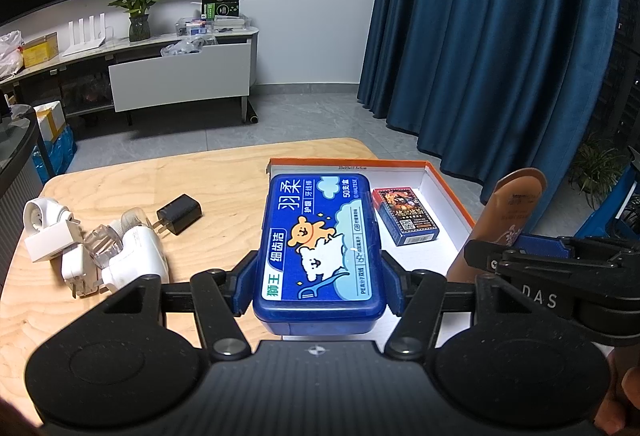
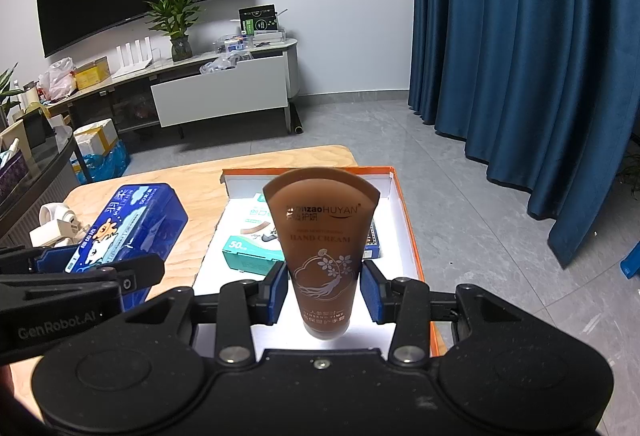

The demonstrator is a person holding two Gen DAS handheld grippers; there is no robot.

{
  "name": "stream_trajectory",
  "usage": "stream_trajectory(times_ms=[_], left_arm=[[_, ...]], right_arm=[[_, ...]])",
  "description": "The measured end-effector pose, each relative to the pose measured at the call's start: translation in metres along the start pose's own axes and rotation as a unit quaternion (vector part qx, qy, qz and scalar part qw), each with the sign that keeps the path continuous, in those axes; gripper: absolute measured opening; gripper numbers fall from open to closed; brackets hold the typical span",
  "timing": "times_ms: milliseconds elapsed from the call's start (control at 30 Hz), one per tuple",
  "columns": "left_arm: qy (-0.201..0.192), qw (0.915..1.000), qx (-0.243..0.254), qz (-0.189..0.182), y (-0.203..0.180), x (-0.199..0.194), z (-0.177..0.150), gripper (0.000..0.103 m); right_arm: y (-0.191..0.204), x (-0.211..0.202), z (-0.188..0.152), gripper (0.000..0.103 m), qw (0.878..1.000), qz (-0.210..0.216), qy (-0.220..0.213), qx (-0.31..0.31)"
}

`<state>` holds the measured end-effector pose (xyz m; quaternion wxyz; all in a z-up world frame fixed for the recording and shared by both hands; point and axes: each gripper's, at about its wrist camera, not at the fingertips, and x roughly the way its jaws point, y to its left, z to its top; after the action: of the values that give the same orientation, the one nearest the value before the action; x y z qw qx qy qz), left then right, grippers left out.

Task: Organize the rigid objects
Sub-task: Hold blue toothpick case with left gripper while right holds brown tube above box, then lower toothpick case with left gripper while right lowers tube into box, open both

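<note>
The sorting looks partly done: the shallow white cardboard tray with the orange rim (image 1: 448,171) already holds a small red-and-blue pack of cards (image 1: 405,215) and, seen from the right wrist, a teal-and-white flat carton (image 2: 250,236), while a cluster of white plug adapters (image 1: 96,248) and a black plug charger (image 1: 179,213) lie loose on the pale wooden tabletop (image 1: 160,171), well apart from the tray. Two items are in hand. The left claw (image 1: 318,286) is clamped on the near end of a blue rectangular plastic floss-pick box (image 1: 318,244), its blue pads pressing both long sides, the box reaching forward over the tray's left edge. The right claw (image 2: 324,292) grips a brown hand-cream tube (image 2: 322,240) near its cap end, crimped end up, held over the tray's near part. By my judgement both still need setting down inside, then the plugs.
</note>
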<state>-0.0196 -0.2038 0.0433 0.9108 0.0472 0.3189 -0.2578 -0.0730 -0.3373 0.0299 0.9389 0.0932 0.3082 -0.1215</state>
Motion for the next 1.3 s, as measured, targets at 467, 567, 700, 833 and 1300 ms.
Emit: stream_trajectory(times_ms=[467,567,700,833,1300], left_arm=[[0.009,1.0000,-0.001,-0.002,0.003,0.008,0.000,0.062],[0.012,0.9999,-0.001,-0.003,0.003,0.011,0.001,0.062],[0.016,0.9999,-0.001,-0.003,0.004,0.015,0.002,0.062],[0.023,0.9997,-0.001,-0.003,0.004,0.021,0.003,0.062],[0.049,0.9983,0.020,-0.023,-0.010,0.049,0.005,0.062]], right_arm=[[-0.006,0.009,-0.012,0.049,1.000,-0.004,0.010,0.004],[-0.006,0.012,-0.012,0.049,1.000,-0.009,0.016,0.003],[-0.007,0.022,-0.011,0.050,0.999,-0.015,0.030,0.002],[-0.007,0.033,-0.008,0.060,0.999,-0.027,0.030,-0.003],[-0.034,0.022,0.003,0.079,0.998,-0.051,-0.013,0.033]])
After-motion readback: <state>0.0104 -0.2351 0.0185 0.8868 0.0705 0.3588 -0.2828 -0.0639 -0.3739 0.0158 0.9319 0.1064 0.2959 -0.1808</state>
